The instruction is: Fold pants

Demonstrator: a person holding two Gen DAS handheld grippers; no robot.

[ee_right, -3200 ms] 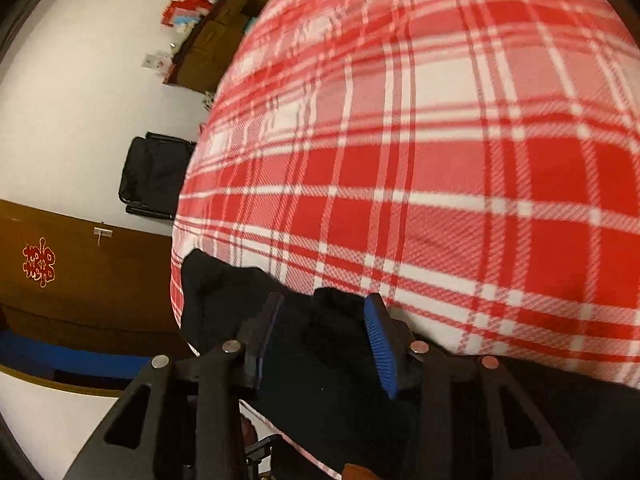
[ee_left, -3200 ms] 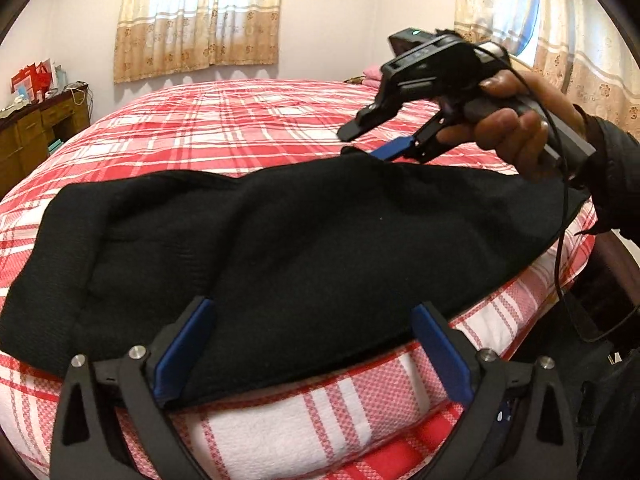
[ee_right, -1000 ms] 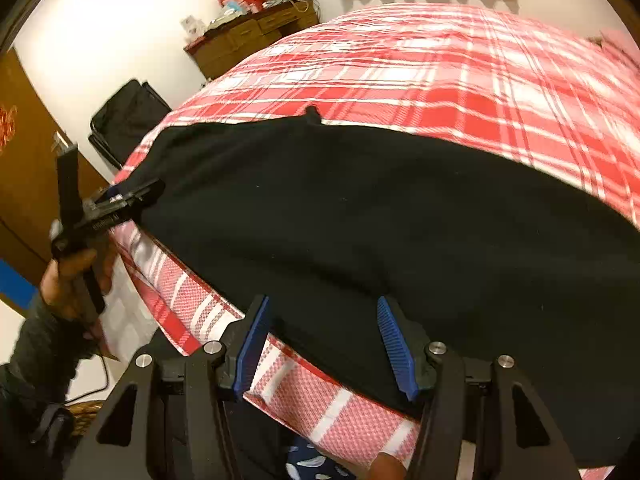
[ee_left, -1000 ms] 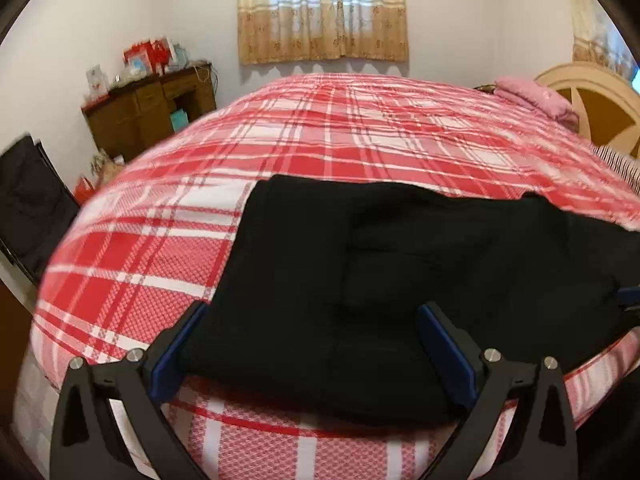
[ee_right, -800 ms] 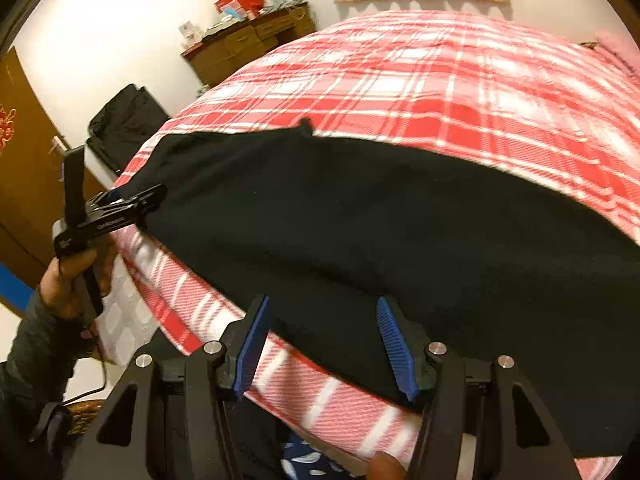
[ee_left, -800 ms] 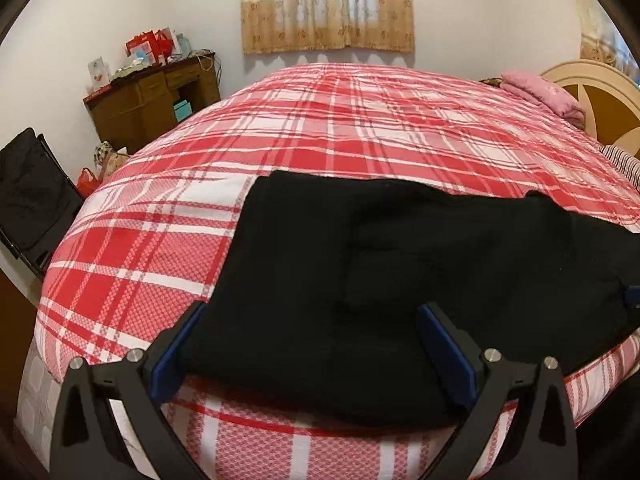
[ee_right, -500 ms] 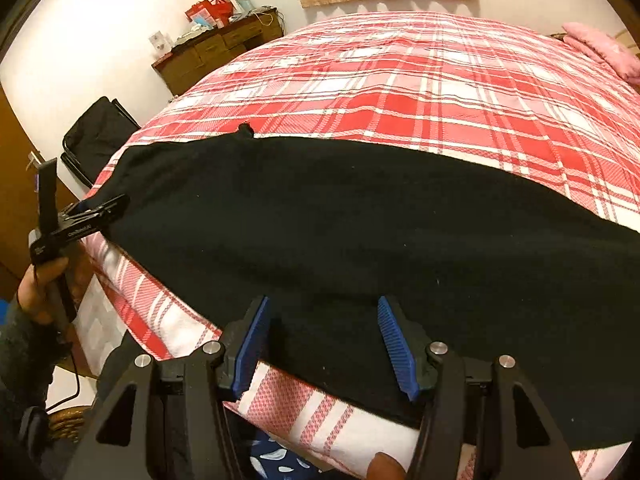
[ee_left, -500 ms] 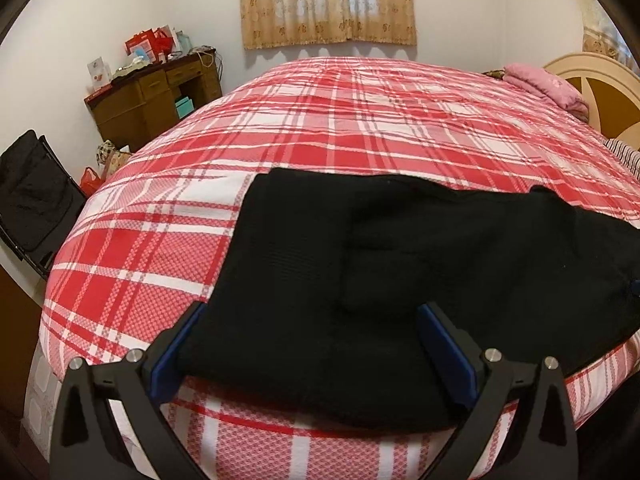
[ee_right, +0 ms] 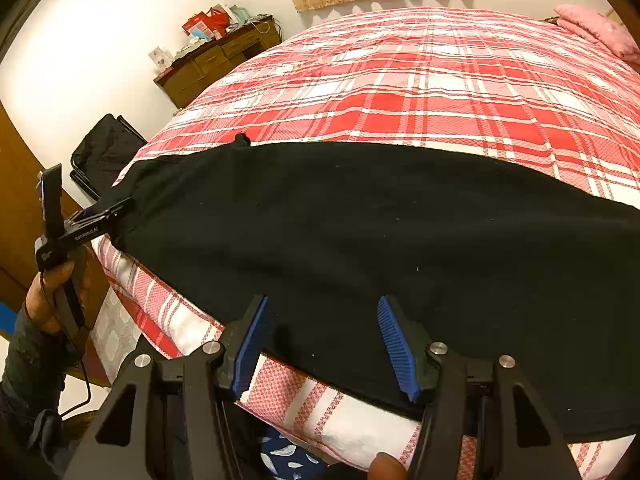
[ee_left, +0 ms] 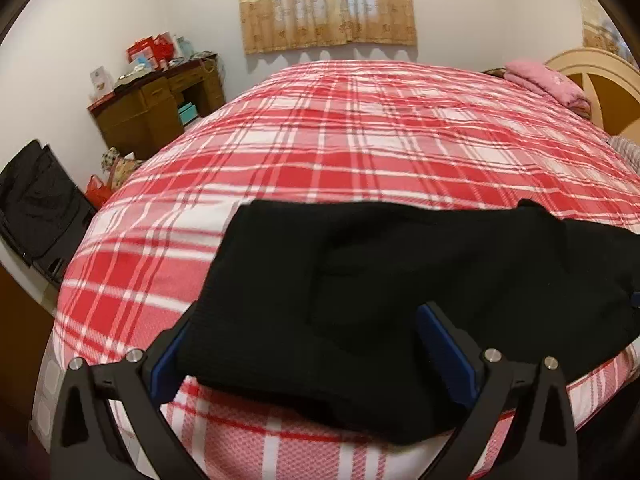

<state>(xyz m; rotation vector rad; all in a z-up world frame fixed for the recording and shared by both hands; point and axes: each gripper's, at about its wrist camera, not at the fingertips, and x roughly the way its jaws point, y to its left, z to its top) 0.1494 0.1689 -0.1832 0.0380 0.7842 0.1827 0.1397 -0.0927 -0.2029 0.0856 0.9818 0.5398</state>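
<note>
Black pants [ee_left: 392,280] lie spread along the near edge of a bed with a red plaid cover [ee_left: 360,136]. They fill the middle of the right wrist view [ee_right: 360,232] too. My left gripper [ee_left: 308,344] is open, its blue-padded fingers on either side of the pants' near left end. It also shows in the right wrist view [ee_right: 100,216] at the pants' left end. My right gripper [ee_right: 320,332] is open, its fingers over the pants' near edge, further right along the bed.
A wooden desk [ee_left: 160,104] with boxes stands by the far wall. A black bag [ee_left: 36,208] leans at the left. Pink pillows [ee_left: 548,84] and a headboard [ee_left: 600,80] are at the right. The bed's edge drops off below both grippers.
Both grippers have shifted slightly; the right wrist view has swung up toward the far wall. The pants lie as before, and both grippers stay open.
</note>
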